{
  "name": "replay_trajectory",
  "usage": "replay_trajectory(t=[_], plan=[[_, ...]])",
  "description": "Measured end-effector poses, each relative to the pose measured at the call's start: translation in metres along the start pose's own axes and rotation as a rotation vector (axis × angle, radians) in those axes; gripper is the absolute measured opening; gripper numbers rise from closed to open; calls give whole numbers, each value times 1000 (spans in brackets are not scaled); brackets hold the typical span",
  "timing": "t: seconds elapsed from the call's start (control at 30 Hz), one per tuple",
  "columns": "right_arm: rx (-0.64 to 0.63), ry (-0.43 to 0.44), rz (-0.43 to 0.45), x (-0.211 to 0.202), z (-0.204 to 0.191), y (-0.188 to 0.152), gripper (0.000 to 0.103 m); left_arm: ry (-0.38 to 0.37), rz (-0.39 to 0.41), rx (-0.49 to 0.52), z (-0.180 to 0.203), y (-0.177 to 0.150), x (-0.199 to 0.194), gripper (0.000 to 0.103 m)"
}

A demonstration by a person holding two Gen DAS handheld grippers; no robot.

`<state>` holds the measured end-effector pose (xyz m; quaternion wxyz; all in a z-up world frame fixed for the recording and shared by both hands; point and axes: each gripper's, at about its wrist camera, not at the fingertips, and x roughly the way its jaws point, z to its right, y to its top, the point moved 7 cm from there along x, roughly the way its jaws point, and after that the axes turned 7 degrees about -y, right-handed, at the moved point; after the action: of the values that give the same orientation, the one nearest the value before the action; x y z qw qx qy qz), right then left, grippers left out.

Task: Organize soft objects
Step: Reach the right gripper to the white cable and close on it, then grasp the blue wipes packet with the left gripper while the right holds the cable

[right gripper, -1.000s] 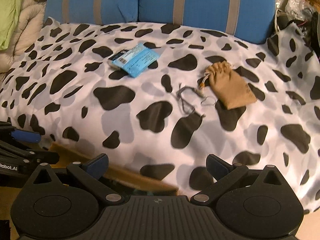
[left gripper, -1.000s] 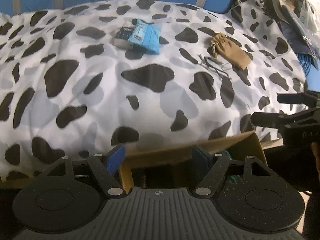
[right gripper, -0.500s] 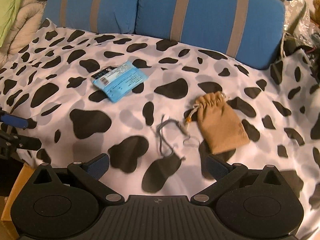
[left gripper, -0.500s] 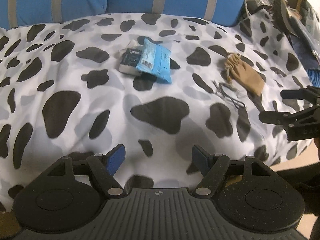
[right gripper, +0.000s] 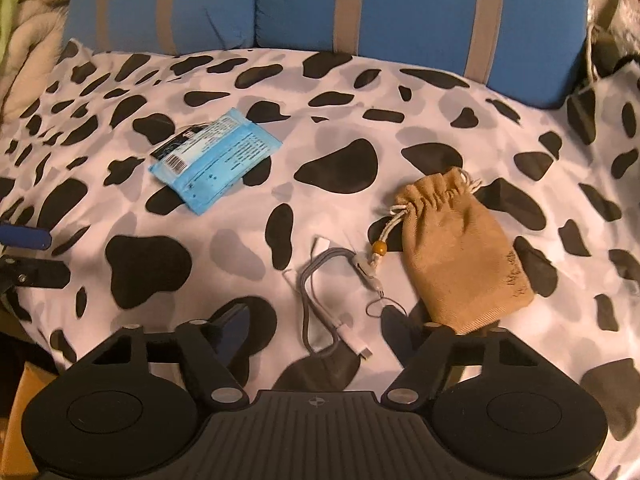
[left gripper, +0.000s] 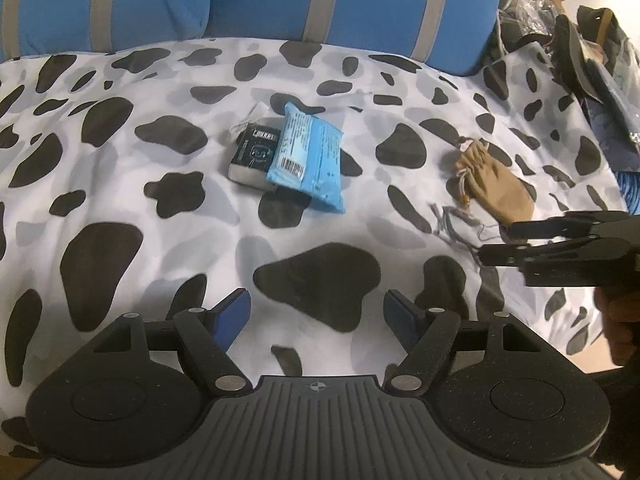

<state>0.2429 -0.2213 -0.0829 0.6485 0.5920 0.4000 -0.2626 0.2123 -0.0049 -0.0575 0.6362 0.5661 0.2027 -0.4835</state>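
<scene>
The right gripper [right gripper: 316, 320] hangs low over the near edge of the cow-spotted blanket [right gripper: 400, 80], and its jaws have just been closing, though they are still apart. The grey cable [right gripper: 310, 304] lies between them and below, coiled loosely; the pads do not press on it. I judge the step in hand is to pick up this cable. To do it well, the gripper should come down over the thick bend of the loop, not over the thin white plug end, and close only when both pads are beside the strands, because the cord is limp and can slip out. The bead string of the tan pouch [right gripper: 460, 256] touches the cable, so it may come up together with it.

The left gripper [left gripper: 316, 314] is spread and holds nothing, over the near part of the blanket. Farther, toward the middle, the blue packet [left gripper: 308, 160] lies partly on a dark box [left gripper: 254, 156].

The right pad is hidden behind the right gripper's arm. What is in the pouch I cannot tell. The things past the far right edge of the blanket are too cluttered to read.
</scene>
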Motion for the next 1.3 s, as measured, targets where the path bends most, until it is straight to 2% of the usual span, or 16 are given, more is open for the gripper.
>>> replay_trajectory(t=[0.23, 0.4, 0.63, 0.7, 0.8, 1.03, 1.3], plan=[[75, 35, -29, 26, 2, 13, 55, -29, -7, 4, 6, 8, 3, 73], [115, 34, -56, 47, 6, 19, 39, -57, 2, -9, 9, 12, 1, 73], [146, 41, -78, 63, 6, 25, 31, -74, -15, -20, 10, 14, 5, 73], [156, 45, -88, 65, 7, 26, 16, -75, -20, -26, 10, 14, 7, 73], [142, 38, -95, 64, 5, 24, 6, -74, -25, -29, 10, 13, 8, 73], [118, 34, -62, 51, 5, 23, 5, -63, -25, -23, 9, 12, 11, 73], [87, 0, 29, 21, 7, 33, 4, -54, -9, -15, 9, 14, 13, 73]])
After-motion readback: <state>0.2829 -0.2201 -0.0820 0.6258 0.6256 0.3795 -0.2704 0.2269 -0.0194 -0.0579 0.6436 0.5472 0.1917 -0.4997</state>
